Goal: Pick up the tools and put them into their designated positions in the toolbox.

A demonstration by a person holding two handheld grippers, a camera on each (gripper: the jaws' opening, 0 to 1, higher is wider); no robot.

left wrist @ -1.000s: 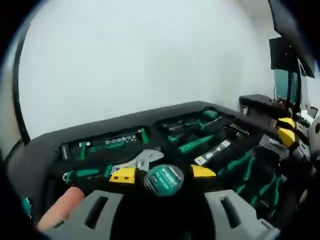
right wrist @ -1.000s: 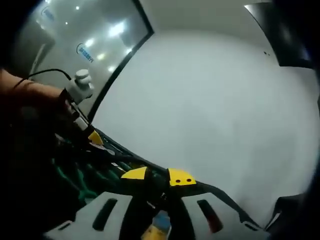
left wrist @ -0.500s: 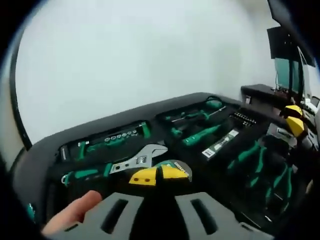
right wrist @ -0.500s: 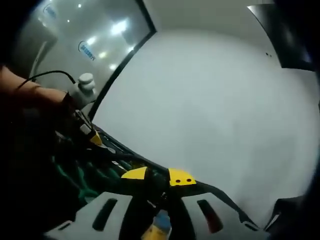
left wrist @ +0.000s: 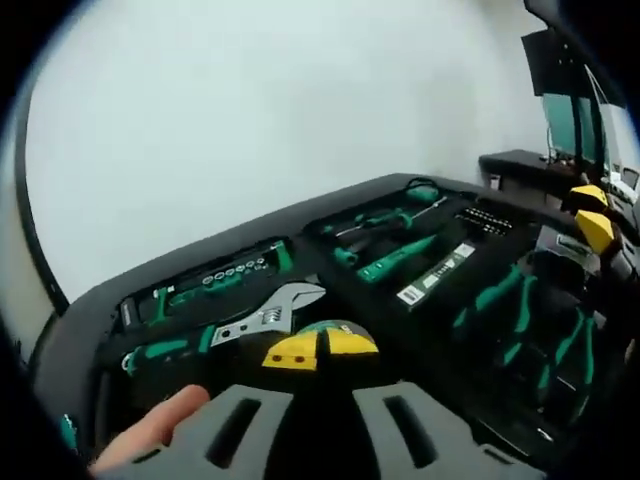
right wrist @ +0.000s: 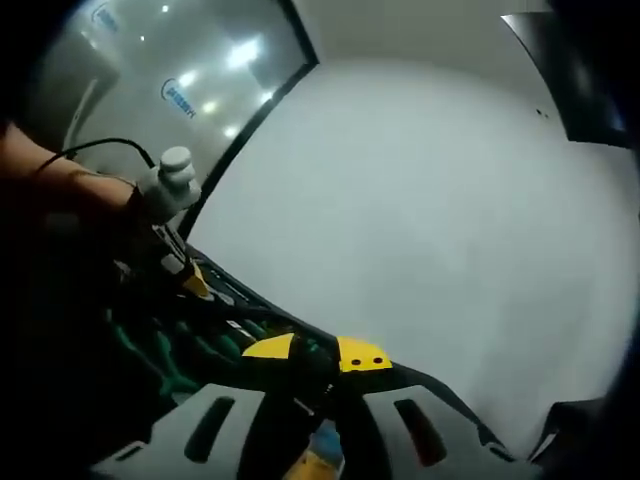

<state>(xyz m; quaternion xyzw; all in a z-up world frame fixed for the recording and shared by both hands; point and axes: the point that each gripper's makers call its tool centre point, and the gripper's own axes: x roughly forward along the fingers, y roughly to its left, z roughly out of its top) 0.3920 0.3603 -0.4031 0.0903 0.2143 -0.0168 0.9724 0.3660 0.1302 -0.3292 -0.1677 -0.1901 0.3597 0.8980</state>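
I judge the task nearly done: ahead of my left gripper [left wrist: 320,345], jaws together, the black foam-lined toolbox [left wrist: 90,300] holds its green-handled tools, while my right gripper [right wrist: 316,352] clamps a thin dark tool [right wrist: 322,400] I cannot identify.

My left gripper [left wrist: 320,346] is shut now – yellow tips meet; 1 s ago they stood apart either side of the round green tape measure [left wrist: 335,328]. Tape measure was face-on between the tips w/ its label readable; now just a green sliver shows behind the closed tips. Toolbox [left wrist: 300,215] sits a bit higher & further right in left gripper view than before – camera shift, not the box. My thumb [left wrist: 150,432] at bottom left reaches further in toward centre. In right gripper view my left gripper [right wrist: 190,280] w/ its white knob [right wrist: 172,172] sits slightly higher & right vs 1 s ago.
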